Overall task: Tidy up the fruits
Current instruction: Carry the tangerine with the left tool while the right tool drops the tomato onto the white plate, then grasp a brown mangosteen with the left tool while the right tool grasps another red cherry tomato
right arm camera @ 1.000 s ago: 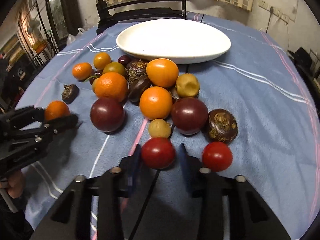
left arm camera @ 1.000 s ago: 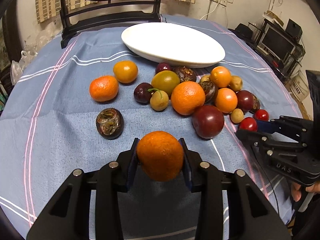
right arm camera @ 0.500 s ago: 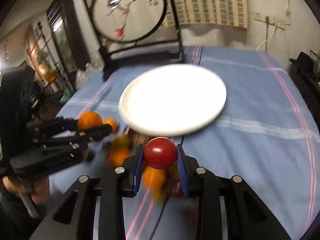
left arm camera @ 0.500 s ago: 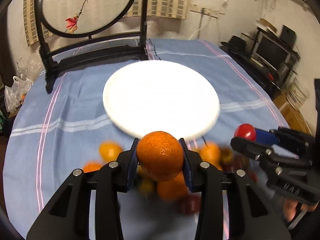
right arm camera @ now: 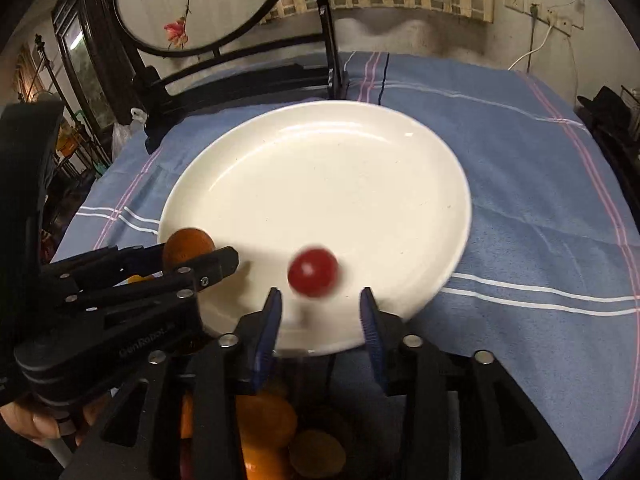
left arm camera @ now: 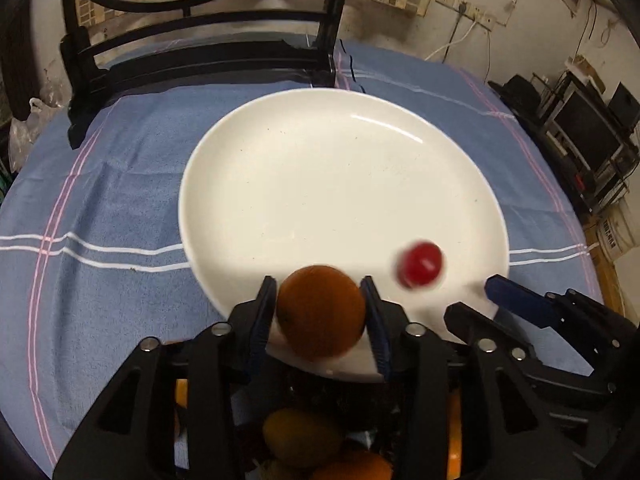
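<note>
Blue striped tablecloth (left arm camera: 120,208) under everything; black chair (left arm camera: 200,56) at far edge, round embroidered panel (right arm camera: 188,0) behind, wall socket (left arm camera: 468,12) and monitor (left arm camera: 588,128) at right.

L gripper (left arm camera: 320,312): fingers clamped | R gripper (right arm camera: 320,316): fingers spread, nothing gripped

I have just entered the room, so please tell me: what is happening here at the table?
A person is moving fruit onto the white plate with two hand-held tongs. The left tongs grip an orange above the plate's near rim. The right tongs are open, and a blurred red tomato is over the plate.
</note>
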